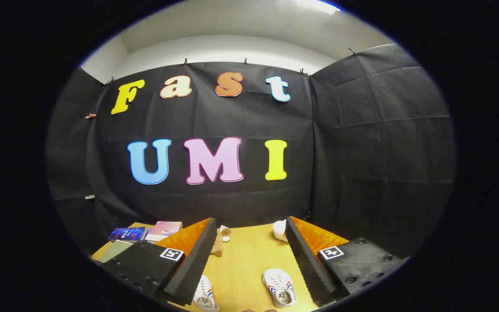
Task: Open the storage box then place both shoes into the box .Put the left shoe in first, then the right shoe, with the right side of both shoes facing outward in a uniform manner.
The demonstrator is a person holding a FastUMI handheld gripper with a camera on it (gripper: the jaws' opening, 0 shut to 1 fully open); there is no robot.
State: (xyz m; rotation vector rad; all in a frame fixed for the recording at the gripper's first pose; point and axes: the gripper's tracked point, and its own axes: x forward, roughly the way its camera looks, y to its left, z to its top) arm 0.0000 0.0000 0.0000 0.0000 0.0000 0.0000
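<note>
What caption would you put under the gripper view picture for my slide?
Open gripper held above a wooden table, with two white shoes lying between its fingers.

The table (245,264) looks like smooth pale wood with a fine grain. The two shoes (279,293) seem to be white cloth with a matt finish, and the toy (220,243) beyond the fingers looks soft and plush. The gripper (249,260), held wide open with nothing between its fingers, has ridged, matt inner faces like foam (306,260), and the books (163,230) beside it have glossy paper covers.
</note>
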